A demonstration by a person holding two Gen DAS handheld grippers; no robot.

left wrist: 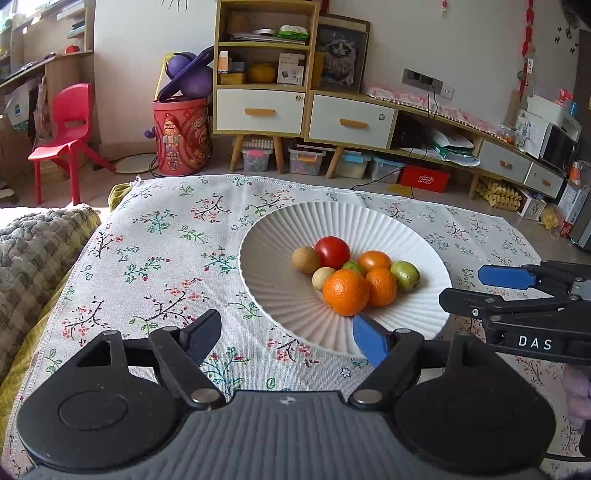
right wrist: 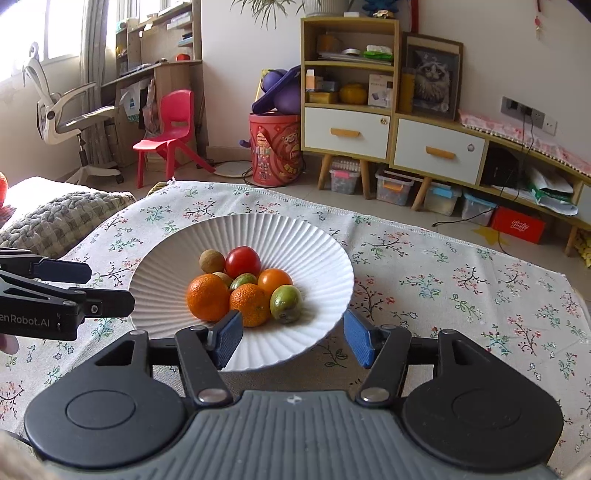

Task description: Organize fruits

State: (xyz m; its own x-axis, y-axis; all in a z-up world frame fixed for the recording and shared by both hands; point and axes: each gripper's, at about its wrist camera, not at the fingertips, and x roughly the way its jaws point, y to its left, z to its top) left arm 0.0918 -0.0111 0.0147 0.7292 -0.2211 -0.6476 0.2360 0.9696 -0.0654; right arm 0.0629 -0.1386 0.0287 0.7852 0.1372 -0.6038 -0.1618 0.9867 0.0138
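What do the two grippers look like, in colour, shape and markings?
Both have black linkage arms on two round black discs, above a ribbed grey body. The left gripper and right gripper carry flat blue finger pads. Seen from the other camera, white lettering shows on their sides: "DAS" on the right one, "enRobot.AI" on the left.

A: Daylight floods in through the window [right wrist: 55, 33] at upper left, blown out to white.

B: Yes, and the blanket [right wrist: 22, 195] below it glares. The plate [right wrist: 166, 258] casts a soft shadow near its front edge.

A: Both views are sharp at centre. The cabinet [left wrist: 424, 122] bows toward the edges, and the corners go black.
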